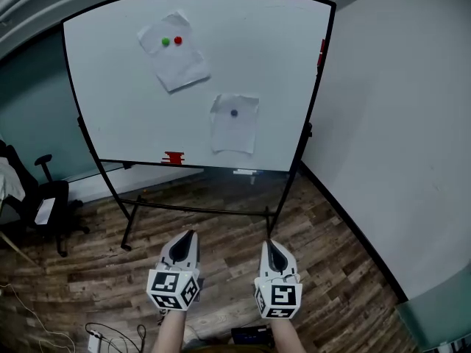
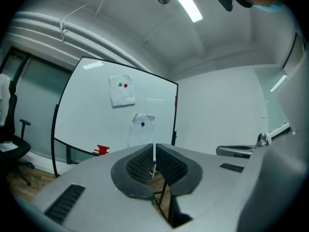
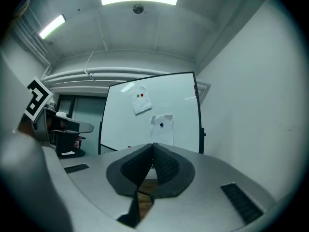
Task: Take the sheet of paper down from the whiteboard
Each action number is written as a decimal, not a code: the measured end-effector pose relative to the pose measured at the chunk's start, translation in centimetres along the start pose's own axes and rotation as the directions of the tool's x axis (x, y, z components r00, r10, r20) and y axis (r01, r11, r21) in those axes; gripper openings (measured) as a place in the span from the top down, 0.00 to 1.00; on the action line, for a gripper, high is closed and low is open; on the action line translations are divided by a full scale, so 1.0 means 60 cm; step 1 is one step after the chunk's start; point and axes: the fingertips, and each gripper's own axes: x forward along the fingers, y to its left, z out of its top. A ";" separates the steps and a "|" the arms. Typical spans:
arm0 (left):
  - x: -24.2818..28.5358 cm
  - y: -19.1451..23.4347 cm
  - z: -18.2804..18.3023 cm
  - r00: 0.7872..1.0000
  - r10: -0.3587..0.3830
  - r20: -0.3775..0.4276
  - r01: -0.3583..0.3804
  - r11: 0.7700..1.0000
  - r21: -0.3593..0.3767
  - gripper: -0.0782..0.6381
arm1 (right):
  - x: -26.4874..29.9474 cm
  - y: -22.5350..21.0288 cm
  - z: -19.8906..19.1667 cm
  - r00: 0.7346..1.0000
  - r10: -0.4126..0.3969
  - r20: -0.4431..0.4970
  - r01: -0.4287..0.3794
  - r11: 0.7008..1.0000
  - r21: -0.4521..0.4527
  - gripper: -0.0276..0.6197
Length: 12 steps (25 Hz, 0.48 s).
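Note:
A whiteboard [image 1: 110, 87] on a wheeled stand faces me. Two white sheets hang on it. The upper sheet [image 1: 174, 50] is tilted, pinned by a green magnet [image 1: 165, 41] and a red magnet [image 1: 178, 40]. The lower sheet [image 1: 235, 123] is held by one blue magnet [image 1: 234, 112]. My left gripper [image 1: 193, 234] and right gripper [image 1: 268, 243] are low in the head view, well short of the board, level and pointing at it. Both are shut with nothing between the jaws. The sheets also show past the left gripper [image 2: 154, 151] as the lower sheet [image 2: 141, 128], and past the right gripper [image 3: 153, 146] as the lower sheet [image 3: 162, 127].
A red object [image 1: 174, 157] and a small white item [image 1: 245, 172] lie on the board's tray. The stand's legs [image 1: 199, 212] spread over the wooden floor. A black office chair [image 1: 44, 197] stands at the left. A white wall [image 1: 397, 123] runs along the right. Cables [image 1: 110, 335] lie near my feet.

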 end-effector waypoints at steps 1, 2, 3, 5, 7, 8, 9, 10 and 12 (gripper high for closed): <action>0.000 -0.003 0.000 1.000 0.004 0.001 -0.004 1.000 0.000 0.85 | -0.003 -0.006 0.001 1.000 -0.004 0.005 0.004 1.000 -0.006 0.94; 0.000 -0.005 0.000 1.000 0.011 0.006 -0.011 1.000 0.000 0.85 | -0.006 -0.011 0.002 1.000 -0.007 0.011 0.007 1.000 -0.011 0.93; -0.002 -0.007 0.000 1.000 0.019 0.014 -0.019 1.000 0.001 0.85 | -0.008 -0.017 0.002 1.000 -0.007 0.014 0.008 1.000 -0.014 0.91; -0.004 -0.009 -0.001 0.999 0.035 0.028 -0.036 0.999 0.007 0.85 | -0.006 -0.025 -0.004 1.000 -0.003 0.011 0.003 1.000 -0.012 0.89; -0.002 -0.008 0.000 0.998 0.044 0.033 -0.045 0.999 0.010 0.81 | 0.002 -0.025 -0.005 1.000 0.013 0.007 -0.013 1.000 -0.009 0.84; 0.002 -0.006 0.001 0.998 0.046 0.035 -0.047 0.999 0.009 0.75 | 0.007 -0.023 -0.003 1.000 0.023 0.009 -0.023 1.000 -0.012 0.81; 0.007 -0.003 0.001 0.998 0.047 0.037 -0.048 0.999 0.006 0.73 | 0.012 -0.021 -0.001 0.999 0.030 0.014 -0.030 0.999 -0.016 0.81; 0.013 0.001 0.001 0.998 0.048 0.038 -0.048 0.999 0.003 0.73 | 0.019 -0.020 0.000 0.999 0.033 0.019 -0.033 0.999 -0.021 0.81; 0.032 0.010 -0.001 0.998 0.047 0.038 -0.048 0.999 0.003 0.72 | 0.038 -0.020 0.001 0.999 0.037 0.027 -0.037 0.999 -0.027 0.81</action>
